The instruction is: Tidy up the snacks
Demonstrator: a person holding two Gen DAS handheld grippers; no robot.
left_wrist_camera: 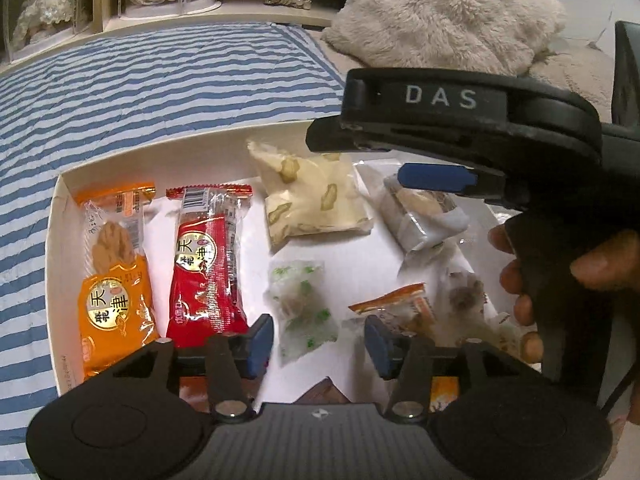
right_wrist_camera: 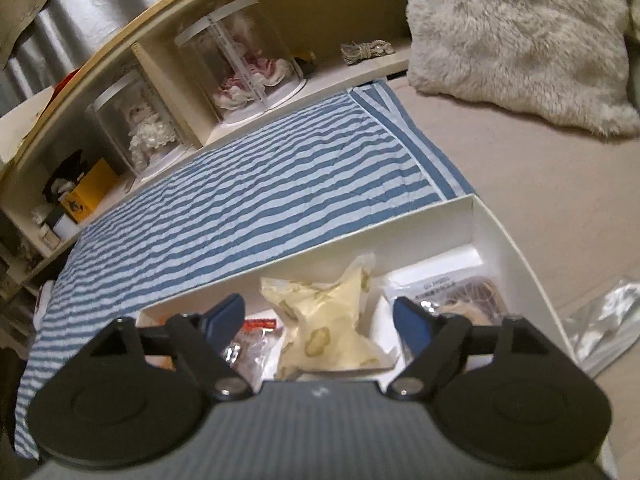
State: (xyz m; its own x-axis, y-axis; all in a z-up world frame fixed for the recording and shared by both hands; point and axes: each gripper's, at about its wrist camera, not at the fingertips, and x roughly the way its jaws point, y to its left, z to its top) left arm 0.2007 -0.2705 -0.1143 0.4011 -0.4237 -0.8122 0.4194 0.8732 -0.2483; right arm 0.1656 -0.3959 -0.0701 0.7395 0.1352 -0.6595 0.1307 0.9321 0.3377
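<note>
A: White cardboard tray [left_wrist_camera: 56, 240] sits on the blue-striped bedcover [left_wrist_camera: 140, 92]; we log the snacks inside it, seen from the left wrist camera. Orange packet [left_wrist_camera: 114, 276] lies along the tray's left wall, red packet [left_wrist_camera: 208, 260] just beside it, both lengthwise.

B: Agreed. Right of those we note a cream peanut-print packet [left_wrist_camera: 316, 204] toward the far wall, and a clear green-flecked packet [left_wrist_camera: 304, 308] nearer us. Farther right: a grey-white wrapped bar [left_wrist_camera: 424, 216], a small orange-edged packet [left_wrist_camera: 404, 308] and a clear packet with a brown piece [left_wrist_camera: 464, 304].

A: Left tool [left_wrist_camera: 318, 340]: we record its blue pads apart, nothing between them, hanging over the near part of the tray with the green-flecked packet showing in the gap.

B: Right tool [right_wrist_camera: 318, 320]: likewise spread wide, holding nothing. In its own camera it hangs above the cream peanut-print packet [right_wrist_camera: 332, 328], not touching as far as we can tell. From the left camera it crosses the upper right of the frame [left_wrist_camera: 436, 176], with one blue pad over the wrapped bar and a hand [left_wrist_camera: 576, 276] on its grip.

A: Surroundings: fluffy pale cushion [right_wrist_camera: 516, 40] beyond the tray, shelf with clear display cases [right_wrist_camera: 236, 64] behind the bedcover, and a silvery bag [right_wrist_camera: 608, 320] outside the tray's right wall.
</note>
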